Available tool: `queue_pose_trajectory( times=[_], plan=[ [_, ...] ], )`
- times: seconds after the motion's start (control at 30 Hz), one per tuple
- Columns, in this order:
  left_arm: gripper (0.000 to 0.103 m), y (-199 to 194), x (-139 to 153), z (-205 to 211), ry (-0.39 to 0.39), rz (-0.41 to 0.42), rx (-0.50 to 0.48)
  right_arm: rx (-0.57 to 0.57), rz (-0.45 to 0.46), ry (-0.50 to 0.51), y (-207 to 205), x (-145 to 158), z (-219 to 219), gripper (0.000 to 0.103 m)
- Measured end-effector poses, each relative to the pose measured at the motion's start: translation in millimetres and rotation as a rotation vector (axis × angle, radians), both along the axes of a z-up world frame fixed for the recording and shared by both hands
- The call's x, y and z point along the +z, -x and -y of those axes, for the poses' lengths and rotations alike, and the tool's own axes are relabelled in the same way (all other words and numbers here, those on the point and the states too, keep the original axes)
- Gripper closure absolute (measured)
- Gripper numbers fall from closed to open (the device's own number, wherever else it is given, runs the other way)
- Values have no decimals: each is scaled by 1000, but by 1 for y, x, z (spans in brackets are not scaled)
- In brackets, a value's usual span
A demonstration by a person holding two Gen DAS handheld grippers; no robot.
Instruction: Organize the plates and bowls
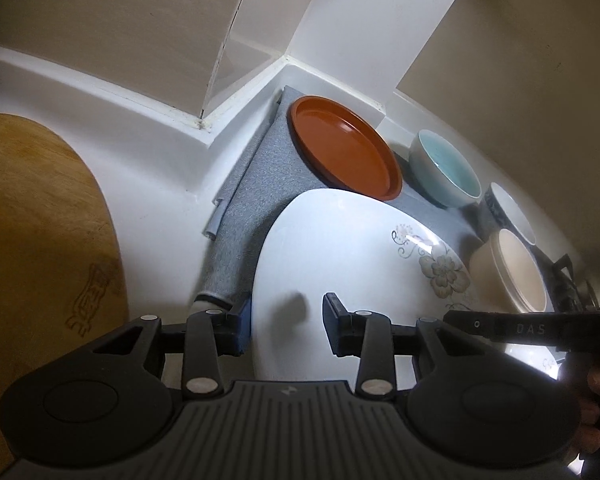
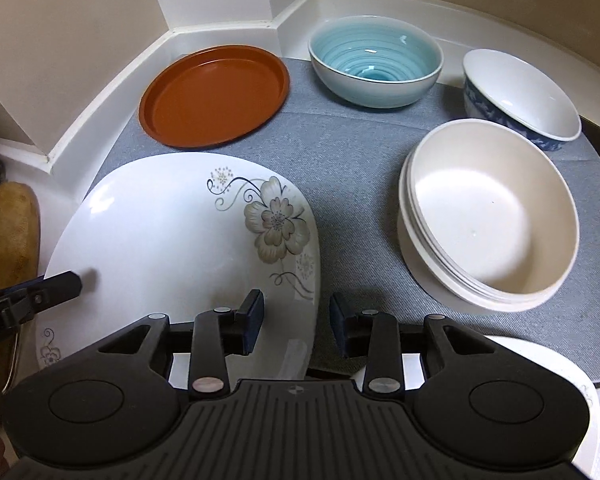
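Two grippers, jaws apart, nothing clamped | left gripper straddles left rim of floral plate | right gripper straddles its right rim | plate flat on grey mat | brown plate, blue bowl behind | cream bowl stack right

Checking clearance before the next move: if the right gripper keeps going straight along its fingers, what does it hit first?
Most likely the right edge of the white floral plate: the right gripper straddles that rim with its fingers apart, one over the plate, one over the grey mat. Depth is unclear, so it could meet the mat just beside the rim.
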State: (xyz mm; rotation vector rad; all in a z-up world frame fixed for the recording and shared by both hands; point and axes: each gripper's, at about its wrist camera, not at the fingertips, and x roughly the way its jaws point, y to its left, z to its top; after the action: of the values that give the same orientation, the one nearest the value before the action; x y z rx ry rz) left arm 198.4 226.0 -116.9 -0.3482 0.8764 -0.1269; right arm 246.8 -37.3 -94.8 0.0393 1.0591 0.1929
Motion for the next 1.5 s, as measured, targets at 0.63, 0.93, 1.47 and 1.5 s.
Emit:
queue_pose_trajectory(
  times=[0.63,0.93,1.47,1.5],
  plan=[
    [78,-15,-7,-3,-32,1,-16,-33,15,-77,-3,-1,4,70],
    [78,1,13,-1,-39,47,-16,-38,79,-92,12,16,9,73],
    [78,27,53,54,-62,121,-136,-162,171,-134,84,48,58,73],
    [78,28,53,60,-63,122,-149,-175,175,-133,89,49,63,73]
  ],
)
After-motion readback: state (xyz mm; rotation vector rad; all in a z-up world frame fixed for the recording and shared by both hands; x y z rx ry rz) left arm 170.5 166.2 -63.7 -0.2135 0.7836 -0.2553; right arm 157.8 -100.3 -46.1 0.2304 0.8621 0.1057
